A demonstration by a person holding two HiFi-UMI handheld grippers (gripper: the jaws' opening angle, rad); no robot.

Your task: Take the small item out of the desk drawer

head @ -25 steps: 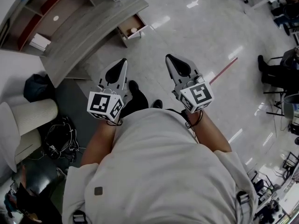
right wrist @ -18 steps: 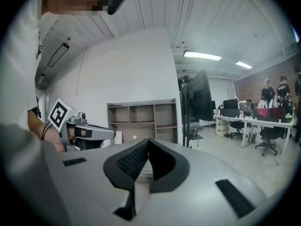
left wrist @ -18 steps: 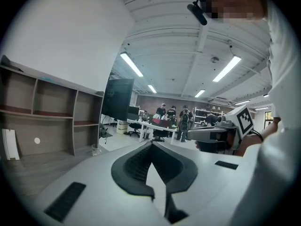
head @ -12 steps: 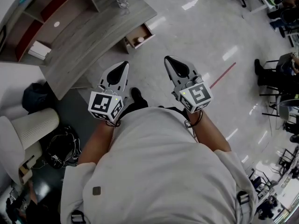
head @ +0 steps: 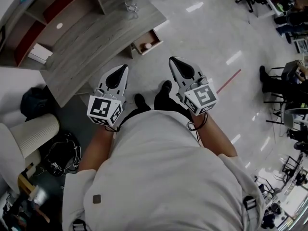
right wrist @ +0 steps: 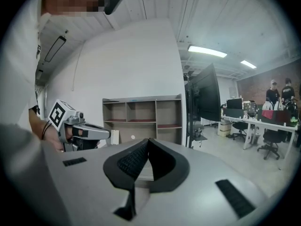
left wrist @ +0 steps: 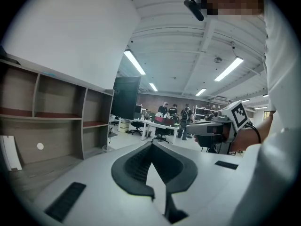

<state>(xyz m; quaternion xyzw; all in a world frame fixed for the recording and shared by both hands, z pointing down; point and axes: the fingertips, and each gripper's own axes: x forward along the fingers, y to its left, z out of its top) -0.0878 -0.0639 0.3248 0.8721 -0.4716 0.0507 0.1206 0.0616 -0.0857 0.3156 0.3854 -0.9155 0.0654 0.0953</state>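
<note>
Gaping wood-grain drawer [head: 153, 36], round pale item [head: 147, 45]

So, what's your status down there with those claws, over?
Left claw and right claw both shut, empty. Small item sits in the open drawer, untouched. Only floor between claws and desk.

small pale round item [head: 147, 45], lying inside open wooden desk drawer [head: 154, 36], drawer pulled out, brown interior, well ahead of left gripper [head: 123, 68] and right gripper [head: 172, 60] fingertips, between their lines, untouched
</note>
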